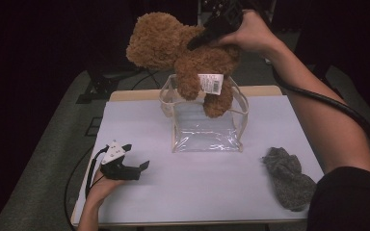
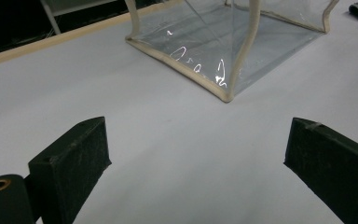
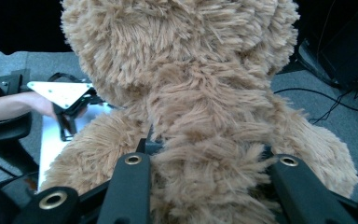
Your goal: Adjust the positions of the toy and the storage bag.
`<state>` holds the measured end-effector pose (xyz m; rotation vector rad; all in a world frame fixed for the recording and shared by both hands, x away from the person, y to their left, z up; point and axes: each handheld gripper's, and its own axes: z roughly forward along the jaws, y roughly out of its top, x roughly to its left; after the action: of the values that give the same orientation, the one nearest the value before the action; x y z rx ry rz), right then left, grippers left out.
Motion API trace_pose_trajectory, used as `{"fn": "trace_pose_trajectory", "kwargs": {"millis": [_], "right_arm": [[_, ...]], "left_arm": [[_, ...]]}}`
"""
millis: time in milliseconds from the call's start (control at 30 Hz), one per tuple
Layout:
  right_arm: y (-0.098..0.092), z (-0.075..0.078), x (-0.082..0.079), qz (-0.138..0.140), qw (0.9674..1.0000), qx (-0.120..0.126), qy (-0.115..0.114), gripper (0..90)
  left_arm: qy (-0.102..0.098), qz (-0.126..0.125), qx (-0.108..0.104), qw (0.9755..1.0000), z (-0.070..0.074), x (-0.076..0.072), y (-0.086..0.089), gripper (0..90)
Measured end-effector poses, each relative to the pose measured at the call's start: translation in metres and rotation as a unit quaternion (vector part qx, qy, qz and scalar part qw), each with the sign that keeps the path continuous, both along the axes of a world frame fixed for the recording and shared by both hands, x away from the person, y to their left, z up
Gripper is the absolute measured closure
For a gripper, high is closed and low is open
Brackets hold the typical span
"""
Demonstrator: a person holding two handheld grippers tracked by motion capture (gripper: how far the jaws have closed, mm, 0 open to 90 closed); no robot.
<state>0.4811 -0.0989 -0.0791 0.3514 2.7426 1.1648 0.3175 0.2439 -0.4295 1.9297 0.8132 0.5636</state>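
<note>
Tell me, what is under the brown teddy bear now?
Under the teddy bear, held by the right tool, stands an open clear bag. The bear's legs cover part of its opening.

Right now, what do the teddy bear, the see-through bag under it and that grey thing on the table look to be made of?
Teddy bear: shaggy tan plush, long matte fibres, with a printed tag.
See-through bag: likely clear, glossy soft plastic, judging by bright glints, with cream fabric-like edging.
Grey thing: seems knitted or woolly cloth, mottled and matte, lying crumpled; possibly a sock.
</note>
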Motion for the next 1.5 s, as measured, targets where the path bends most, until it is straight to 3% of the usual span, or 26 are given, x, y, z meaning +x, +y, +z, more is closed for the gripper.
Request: {"fn": "trace_pose_trajectory", "kwargs": {"millis": [333, 600, 833, 1167, 1233, 1367, 1500], "right_arm": [[0.01, -0.008, 0.044, -0.028, 0.9995, -0.012, 0.003, 63.3], [0.008, -0.02, 0.064, -0.039, 0.9992, -0.005, 0.006, 63.2], [0.014, -0.024, 0.061, -0.031, 0.9995, -0.008, 0.003, 63.1], [0.015, -0.035, 0.038, -0.009, 0.9999, 0.006, 0.013, 63.0], [0.017, -0.044, 0.031, -0.001, 0.9998, 0.0, 0.02, 63.0], [0.019, -0.051, 0.029, 0.004, 0.9997, -0.005, 0.025, 63.0], [0.015, -0.06, 0.039, -0.005, 0.9993, -0.005, 0.036, 62.9]], "left_arm": [[0.0, 0.001, 0.001, 1.0, -0.001, -0.001, 0.004, 5.7], [0.006, -0.002, 0.002, 1.0, -0.003, -0.001, 0.003, 5.7], [0.008, -0.002, 0.002, 1.0, -0.003, 0.0, 0.003, 5.7], [0.007, -0.009, 0.008, 0.9999, -0.003, -0.001, 0.0, 5.7], [0.007, -0.008, 0.009, 0.9999, -0.003, -0.001, -0.001, 5.7], [0.008, -0.01, 0.01, 0.9999, -0.003, -0.001, -0.002, 5.7], [0.009, -0.011, 0.014, 0.9998, -0.003, -0.001, -0.003, 5.7]]}}
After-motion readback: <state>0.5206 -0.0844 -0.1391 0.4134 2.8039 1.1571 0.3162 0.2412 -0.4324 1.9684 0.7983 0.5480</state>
